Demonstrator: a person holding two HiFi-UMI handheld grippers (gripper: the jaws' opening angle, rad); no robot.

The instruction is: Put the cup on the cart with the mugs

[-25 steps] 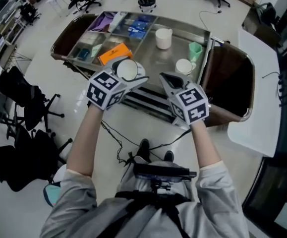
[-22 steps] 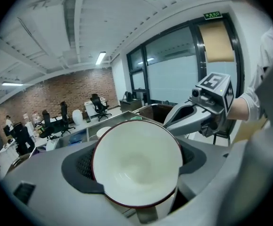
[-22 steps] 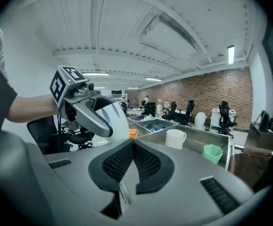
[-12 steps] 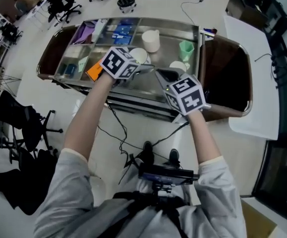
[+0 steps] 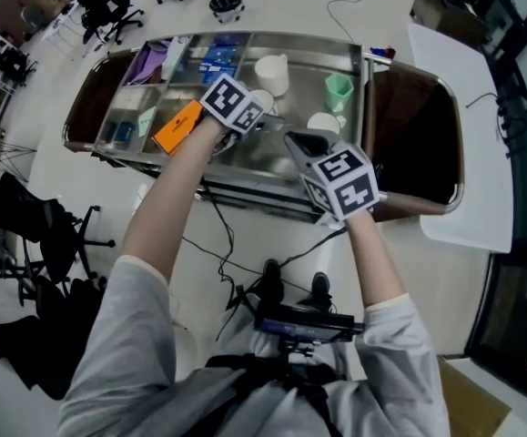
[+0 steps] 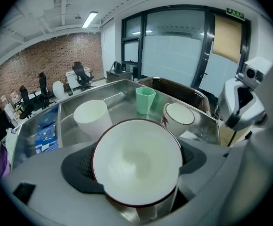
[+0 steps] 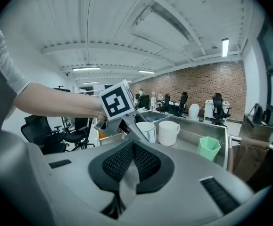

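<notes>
My left gripper is clamped on the cup, a white cup with a dark red rim. Its mouth fills the middle of the left gripper view, and a dark pad presses on each side of it, the jaws spread wide round its body. In the head view the cup sits at upper centre, over the bare steel tray of the cart. I cannot tell whether its base touches the metal. Three other vessels stand on that tray. A plain white mug is just above and left of the cup in the left gripper view. A green cup stands higher, near the middle. A white mug with a dark rim is just to the upper right. None of them touches the cup I hold. My right gripper hangs empty at centre right of the head view, over the near edge of the cart. In its own view the two black pads meet, with nothing between them. That view also shows my left arm reaching in from the left edge towards the mugs. At the upper left of the head view the cart's compartments hold an orange packet and some blue packets.
</notes>
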